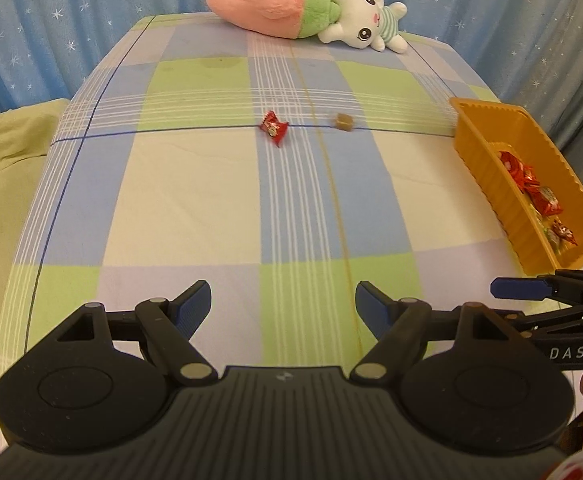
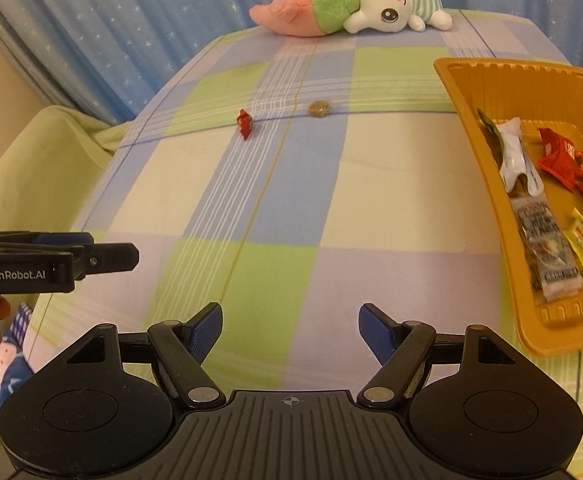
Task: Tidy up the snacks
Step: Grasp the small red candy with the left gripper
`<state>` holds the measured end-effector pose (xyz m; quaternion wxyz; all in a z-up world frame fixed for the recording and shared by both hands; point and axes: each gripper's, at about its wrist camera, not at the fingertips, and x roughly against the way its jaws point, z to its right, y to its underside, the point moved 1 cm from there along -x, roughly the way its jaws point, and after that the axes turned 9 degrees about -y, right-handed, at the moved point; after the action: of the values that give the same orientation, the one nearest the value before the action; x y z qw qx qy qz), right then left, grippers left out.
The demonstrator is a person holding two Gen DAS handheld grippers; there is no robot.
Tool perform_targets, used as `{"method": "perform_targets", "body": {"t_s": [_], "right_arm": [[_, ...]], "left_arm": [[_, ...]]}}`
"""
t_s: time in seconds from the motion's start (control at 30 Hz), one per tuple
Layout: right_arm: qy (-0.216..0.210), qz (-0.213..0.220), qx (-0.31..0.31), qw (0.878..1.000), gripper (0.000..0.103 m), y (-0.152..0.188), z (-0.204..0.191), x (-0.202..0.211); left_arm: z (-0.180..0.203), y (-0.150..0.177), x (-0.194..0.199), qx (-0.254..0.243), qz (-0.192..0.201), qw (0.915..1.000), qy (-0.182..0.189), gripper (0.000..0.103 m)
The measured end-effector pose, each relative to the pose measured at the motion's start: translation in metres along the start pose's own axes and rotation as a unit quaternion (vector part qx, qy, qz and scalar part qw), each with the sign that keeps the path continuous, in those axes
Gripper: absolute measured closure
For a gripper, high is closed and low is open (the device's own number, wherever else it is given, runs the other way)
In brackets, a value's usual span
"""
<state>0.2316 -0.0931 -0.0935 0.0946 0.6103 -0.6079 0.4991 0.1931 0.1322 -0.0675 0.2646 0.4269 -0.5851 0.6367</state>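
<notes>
A red wrapped candy [image 1: 274, 128] and a small brown candy [image 1: 343, 121] lie apart on the checked cloth, far ahead of both grippers. They also show in the right wrist view, red candy [image 2: 245, 123] and brown candy [image 2: 318, 108]. An orange tray [image 1: 475, 140] at the right holds several wrapped snacks; in the right wrist view the tray [image 2: 467, 84] is close at the right. My left gripper [image 1: 283, 306] is open and empty near the front edge. My right gripper [image 2: 290, 330] is open and empty.
A pink, green and white plush toy [image 1: 311, 16] lies at the far edge of the table. Blue star curtains hang behind. A pale green cloth [image 1: 7, 148] lies left of the table. The right gripper shows at the left wrist view's right edge [image 1: 531, 288].
</notes>
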Motion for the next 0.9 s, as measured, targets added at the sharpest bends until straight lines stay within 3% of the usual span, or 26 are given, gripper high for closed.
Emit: {"method": "perform_targets", "body": {"t_s": [0.2, 0.53, 0.9], "right_arm": [[0.014, 0.028, -0.005, 1.000, 0.028, -0.022, 0.002, -0.014], [0.039, 0.078, 0.004, 0.996, 0.028, -0.066, 0.016, -0.034], [0.050, 0.106, 0.018, 0.993, 0.030, -0.102, 0.032, -0.058]], "left_arm": [[-0.007, -0.019, -0.021, -0.006, 0.004, 1.0000, 0.001, 0.026], [0.003, -0.061, -0.063, -0.026, 0.055, 0.9982, -0.004, 0.029], [0.013, -0.096, -0.110, -0.025, 0.092, 0.9954, -0.003, 0.037]]}}
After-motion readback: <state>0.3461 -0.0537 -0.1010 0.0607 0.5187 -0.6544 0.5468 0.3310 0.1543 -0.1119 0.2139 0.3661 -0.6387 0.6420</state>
